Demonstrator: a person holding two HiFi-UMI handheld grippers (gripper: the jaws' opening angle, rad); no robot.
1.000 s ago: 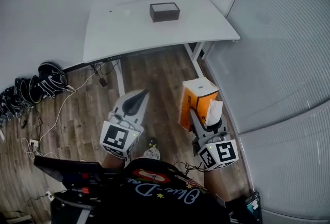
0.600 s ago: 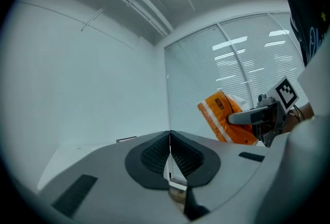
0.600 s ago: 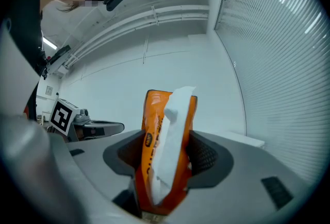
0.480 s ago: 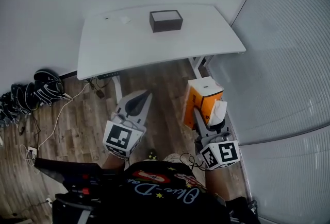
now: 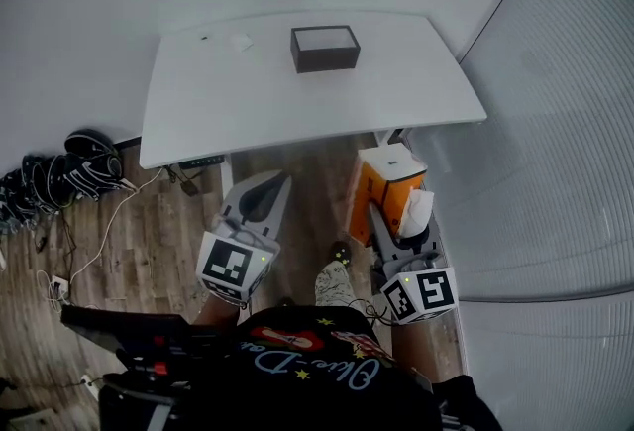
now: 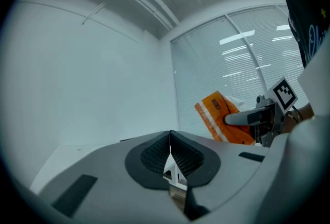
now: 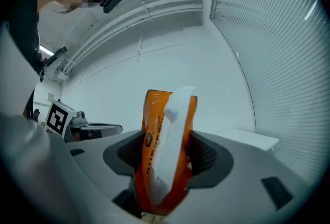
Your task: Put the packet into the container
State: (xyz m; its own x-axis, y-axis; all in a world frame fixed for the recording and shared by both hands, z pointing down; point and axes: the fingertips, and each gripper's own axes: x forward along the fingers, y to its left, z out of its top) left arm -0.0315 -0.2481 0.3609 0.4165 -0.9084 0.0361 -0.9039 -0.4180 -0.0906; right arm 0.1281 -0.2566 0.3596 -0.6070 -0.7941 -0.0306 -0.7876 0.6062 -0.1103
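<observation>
Orange packet [image 5: 384,183] is pinched in my right gripper [image 5: 386,221]. In the right gripper view both pads press on its sides, and a white flap [image 7: 172,130] runs down its face. In the head view the packet hangs at approx 3 o'clock from frame centre, over the wood floor [image 5: 149,231]. It's just short of the near edge of the white table [image 5: 228,102], by the table's right end. The container [image 5: 324,48], a dark box w/ a pale inside, stands on that table at 12 o'clock, well apart from the packet. My left gripper [image 5: 269,186] is at 7 o'clock w/ jaws pressed together, nothing btwn them, tips aimed toward 12–1. Cables [image 5: 69,171] are bundled on the floor at 9 o'clock. Blinds [image 5: 555,171] fill 2–5 o'clock.
</observation>
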